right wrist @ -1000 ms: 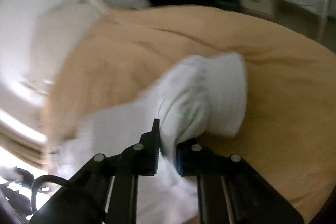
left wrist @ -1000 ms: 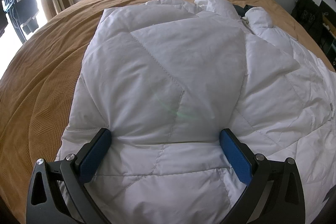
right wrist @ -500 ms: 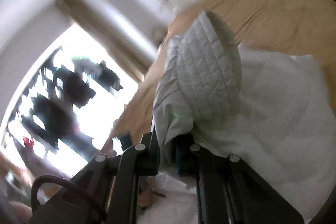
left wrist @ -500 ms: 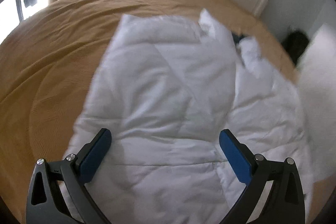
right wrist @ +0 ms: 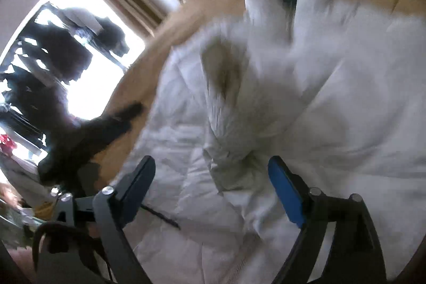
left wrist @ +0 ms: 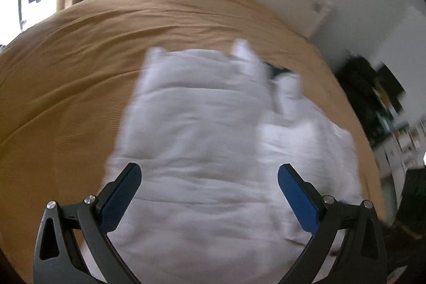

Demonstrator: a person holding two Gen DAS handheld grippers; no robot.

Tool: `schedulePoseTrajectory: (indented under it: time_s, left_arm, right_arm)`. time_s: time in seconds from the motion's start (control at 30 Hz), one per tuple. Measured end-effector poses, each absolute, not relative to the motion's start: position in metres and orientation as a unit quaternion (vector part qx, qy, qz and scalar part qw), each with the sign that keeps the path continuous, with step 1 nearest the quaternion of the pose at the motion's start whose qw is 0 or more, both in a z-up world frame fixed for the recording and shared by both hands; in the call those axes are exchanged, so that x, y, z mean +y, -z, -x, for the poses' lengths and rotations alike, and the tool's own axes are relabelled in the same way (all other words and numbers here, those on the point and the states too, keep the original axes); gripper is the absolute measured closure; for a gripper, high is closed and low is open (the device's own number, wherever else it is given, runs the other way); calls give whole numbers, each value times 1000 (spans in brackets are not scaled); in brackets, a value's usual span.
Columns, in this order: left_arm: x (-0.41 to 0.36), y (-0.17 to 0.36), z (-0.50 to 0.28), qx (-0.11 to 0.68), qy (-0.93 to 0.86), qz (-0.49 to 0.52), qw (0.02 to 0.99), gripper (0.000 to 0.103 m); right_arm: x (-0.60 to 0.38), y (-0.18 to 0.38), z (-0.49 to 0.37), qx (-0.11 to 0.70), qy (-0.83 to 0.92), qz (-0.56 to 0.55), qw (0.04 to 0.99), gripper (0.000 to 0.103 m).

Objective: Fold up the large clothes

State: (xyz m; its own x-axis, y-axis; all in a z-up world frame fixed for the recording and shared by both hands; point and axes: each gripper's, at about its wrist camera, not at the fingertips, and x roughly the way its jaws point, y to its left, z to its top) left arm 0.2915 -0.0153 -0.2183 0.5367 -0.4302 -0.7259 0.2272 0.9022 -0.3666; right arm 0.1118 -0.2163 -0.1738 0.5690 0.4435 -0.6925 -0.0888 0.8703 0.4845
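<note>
A: Left gripper (left wrist: 209, 178) fingers spread, empty, over white jacket (left wrist: 213, 151) lying mid-bed (left wrist: 80, 57).
B: Right gripper (right wrist: 211, 172) also spread; only its view shows bunched sleeve (right wrist: 229, 108).

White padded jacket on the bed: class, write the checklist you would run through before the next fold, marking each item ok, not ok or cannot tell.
1. Right gripper has let go of the sleeve: ok, jaws wide open, sleeve lying across the jacket.
2. Left gripper free: ok, open, nothing between its pads.
3. Jacket fully on the bed: ok in the left view, brown cover showing around it.
4. Sleeve lying flat: not ok, it bunches into a raised hump.
5. Near hem of the jacket straight: cannot tell, blurred and hidden behind the grippers.
6. Sharp view for picking a grasp point: not ok, both views are motion-blurred.
</note>
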Motion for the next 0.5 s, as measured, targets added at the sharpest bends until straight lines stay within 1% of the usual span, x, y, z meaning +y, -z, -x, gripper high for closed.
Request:
schedulePoseTrajectory:
  time_s: [0.1, 0.17, 0.27, 0.37, 0.4, 0.43, 0.47, 0.5]
  left_arm:
    - [-69, 209, -271, 431, 227, 56, 872, 1]
    - [-107, 216, -260, 429, 238, 13, 871, 1]
    - [-141, 231, -250, 428, 259, -6, 866, 1]
    - [-175, 253, -255, 426, 217, -73, 875, 2]
    - [-178, 258, -261, 432, 207, -80, 874, 15]
    - [-176, 264, -270, 445, 201, -69, 870, 29]
    - [-163, 267, -276, 459, 199, -38, 865, 57]
    - [-149, 266, -283, 470, 207, 2, 858, 63]
  right_arm:
    - [-249, 145, -83, 406, -125, -194, 884, 16]
    - [-285, 134, -75, 392, -93, -207, 892, 16]
    - [-321, 132, -64, 380, -53, -257, 887, 16]
    - [-363, 141, -57, 380, -31, -318, 868, 16]
    - [-372, 148, -55, 382, -23, -339, 859, 16]
    - [-373, 159, -53, 384, -18, -348, 855, 16]
    - [-375, 167, -56, 387, -12, -355, 851, 16]
    - [-377, 170, -55, 388, -6, -359, 849, 16]
